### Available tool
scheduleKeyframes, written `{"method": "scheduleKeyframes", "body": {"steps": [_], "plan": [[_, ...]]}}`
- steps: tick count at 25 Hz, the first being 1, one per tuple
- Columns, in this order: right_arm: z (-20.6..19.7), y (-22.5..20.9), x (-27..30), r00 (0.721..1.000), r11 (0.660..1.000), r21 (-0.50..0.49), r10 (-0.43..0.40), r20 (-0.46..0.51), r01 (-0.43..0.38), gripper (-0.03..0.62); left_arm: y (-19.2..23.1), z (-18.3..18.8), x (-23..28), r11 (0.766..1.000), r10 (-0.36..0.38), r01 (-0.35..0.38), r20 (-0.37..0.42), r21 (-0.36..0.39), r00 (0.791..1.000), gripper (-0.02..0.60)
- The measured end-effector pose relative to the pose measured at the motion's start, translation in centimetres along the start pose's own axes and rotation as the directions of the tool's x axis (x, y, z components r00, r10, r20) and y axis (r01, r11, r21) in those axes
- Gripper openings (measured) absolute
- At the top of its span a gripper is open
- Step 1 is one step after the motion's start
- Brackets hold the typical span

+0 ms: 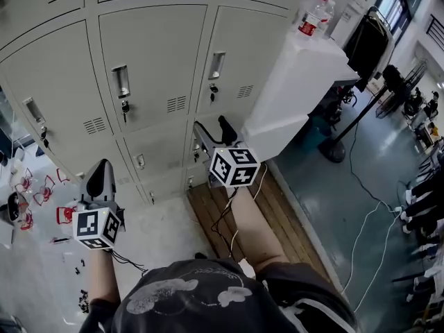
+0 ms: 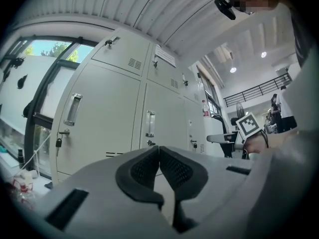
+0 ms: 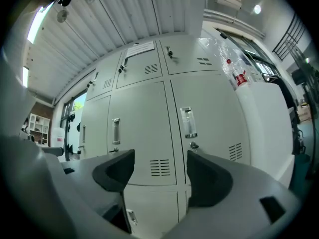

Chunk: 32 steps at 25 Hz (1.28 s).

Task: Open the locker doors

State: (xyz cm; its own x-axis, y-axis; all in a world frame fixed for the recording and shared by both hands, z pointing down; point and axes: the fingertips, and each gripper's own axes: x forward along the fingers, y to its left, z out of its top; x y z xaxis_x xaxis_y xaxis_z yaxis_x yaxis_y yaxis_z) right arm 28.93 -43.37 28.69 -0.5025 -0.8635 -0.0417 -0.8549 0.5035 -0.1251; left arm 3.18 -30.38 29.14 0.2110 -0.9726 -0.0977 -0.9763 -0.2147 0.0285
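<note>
Head view: the left gripper [image 1: 101, 180] and right gripper [image 1: 211, 132] hover near pale grey metal locker doors [image 1: 152, 68], which are closed. Left gripper view: its jaws are clenched together, empty. Right gripper view: its jaws stand apart, empty, facing the doors.

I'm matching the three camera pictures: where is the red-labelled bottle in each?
Head view: red-labelled bottle upper right, on the white cabinet.
Left gripper view: tiny, right of centre, beyond the lockers.
Right gripper view: upper right.
Shared landmark: the lockers, left of the bottle in every view.
</note>
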Motion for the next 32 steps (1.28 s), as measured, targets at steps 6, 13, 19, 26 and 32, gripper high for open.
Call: {"method": "scheduleKeyframes", "body": {"steps": [6,13,19,26,32], "plan": [[3.2,-2.9,5.6,0.998,0.997,-0.049,0.060,0.036,-0.058,0.318,-0.5,1.1,2.4,0.997,0.078,-0.078,0.026,0.023,0.997,0.009],[5.3,-4.8,11.3,0.994,0.992,-0.080,0.099,0.054,-0.095,0.318,-0.7,0.6,3.6,0.988,0.153,-0.154,0.010,0.027,0.988,0.009],[5.8,-5.6,14.2,0.992,0.992,-0.073,0.108,0.068,-0.103,0.318,-0.6,0.6,4.6,0.982,0.182,-0.182,0.002,0.044,0.983,0.009],[6.4,-6.1,15.8,0.992,0.993,-0.067,0.100,0.074,-0.095,0.318,-0.6,0.3,4.8,0.978,0.204,-0.203,-0.011,0.043,0.979,0.009],[6.4,-6.0,15.7,0.988,0.993,-0.058,0.112,0.110,-0.106,0.318,-1.1,0.2,5.4,0.982,0.187,-0.186,-0.012,0.043,0.982,0.009]]}}
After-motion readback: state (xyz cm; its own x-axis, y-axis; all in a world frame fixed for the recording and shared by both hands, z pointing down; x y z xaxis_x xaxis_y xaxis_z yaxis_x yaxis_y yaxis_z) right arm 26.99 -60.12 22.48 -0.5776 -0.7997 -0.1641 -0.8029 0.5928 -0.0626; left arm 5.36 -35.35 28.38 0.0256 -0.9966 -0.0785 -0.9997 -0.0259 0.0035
